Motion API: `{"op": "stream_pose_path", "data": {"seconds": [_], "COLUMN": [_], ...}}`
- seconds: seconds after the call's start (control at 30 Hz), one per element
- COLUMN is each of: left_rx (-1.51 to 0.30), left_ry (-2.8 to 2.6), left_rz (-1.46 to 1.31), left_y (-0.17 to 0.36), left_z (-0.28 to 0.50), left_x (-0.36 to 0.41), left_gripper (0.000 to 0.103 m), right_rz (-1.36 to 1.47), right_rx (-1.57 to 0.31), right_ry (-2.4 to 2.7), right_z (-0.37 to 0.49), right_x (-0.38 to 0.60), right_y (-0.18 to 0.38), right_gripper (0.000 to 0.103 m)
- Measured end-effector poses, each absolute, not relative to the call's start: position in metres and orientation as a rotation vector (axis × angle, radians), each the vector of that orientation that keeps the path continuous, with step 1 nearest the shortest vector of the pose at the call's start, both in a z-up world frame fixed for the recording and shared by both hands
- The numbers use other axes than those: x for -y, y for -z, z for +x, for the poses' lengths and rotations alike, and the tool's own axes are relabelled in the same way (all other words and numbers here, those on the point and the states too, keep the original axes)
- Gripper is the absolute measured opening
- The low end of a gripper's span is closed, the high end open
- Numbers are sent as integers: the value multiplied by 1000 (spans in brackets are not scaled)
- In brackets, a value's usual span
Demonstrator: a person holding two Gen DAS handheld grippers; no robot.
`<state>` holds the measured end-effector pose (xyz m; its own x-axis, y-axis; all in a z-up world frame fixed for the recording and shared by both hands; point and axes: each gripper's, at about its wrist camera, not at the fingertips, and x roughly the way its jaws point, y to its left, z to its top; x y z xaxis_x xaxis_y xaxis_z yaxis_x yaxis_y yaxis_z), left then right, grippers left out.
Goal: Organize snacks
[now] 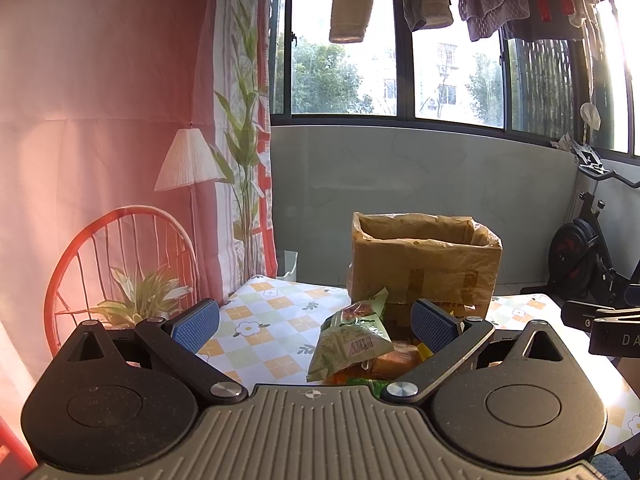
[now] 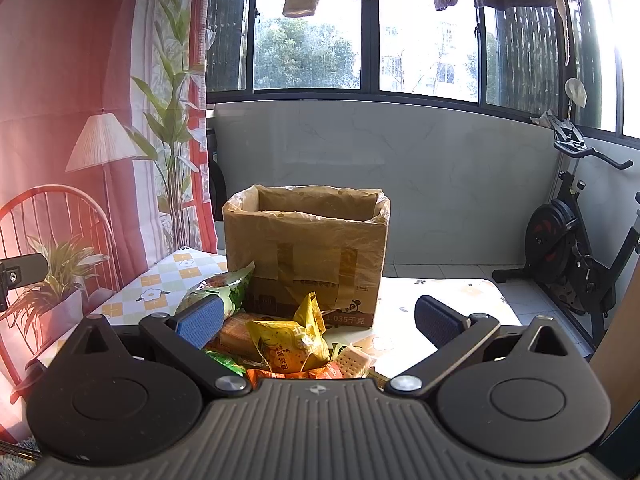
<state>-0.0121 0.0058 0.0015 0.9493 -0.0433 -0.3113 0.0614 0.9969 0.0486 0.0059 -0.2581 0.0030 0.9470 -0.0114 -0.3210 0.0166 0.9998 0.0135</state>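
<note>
The base of the cardboard box [image 2: 304, 248] is concealed by the snack pile [image 2: 280, 344] in the right wrist view. The near part of that pile is covered by the body of the right hand-held gripper [image 2: 318, 326]. In the left wrist view, the orange packets [image 1: 396, 360] are largely hidden behind the green packet [image 1: 352, 336] and one blue pad [image 1: 434, 328]. The box interior cannot be seen. The print on the yellow packet [image 2: 292, 344] is possibly too small to be read.
</note>
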Motion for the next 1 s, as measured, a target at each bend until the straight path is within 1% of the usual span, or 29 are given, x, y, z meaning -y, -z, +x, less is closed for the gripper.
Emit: {"op": "stream_pose_path", "data": {"seconds": [0.4,0.63,0.8,0.9,1.0], "left_rx": [-315,-350,-298,-272,-265], "left_ry": [51,-26,-71,-89,-82], "left_rz": [56,16,-8,-31,-83], "left_y": [-4,-5,-12,-20,-26], "left_z": [-12,0,25,53,80], "left_x": [-7,-20,-40,-48,-53], "left_gripper": [103,103,103,102,102], "right_rz": [23,52,90,46,61], "right_rx": [-328,-317,-222,-174,-86], "right_ry": [10,18,94,151,158], "right_z": [5,6,12,33,54], "right_x": [258,267,287,294,301], "right_y": [-3,-1,4,-9,-27], "right_gripper": [103,103,103,103,103]}}
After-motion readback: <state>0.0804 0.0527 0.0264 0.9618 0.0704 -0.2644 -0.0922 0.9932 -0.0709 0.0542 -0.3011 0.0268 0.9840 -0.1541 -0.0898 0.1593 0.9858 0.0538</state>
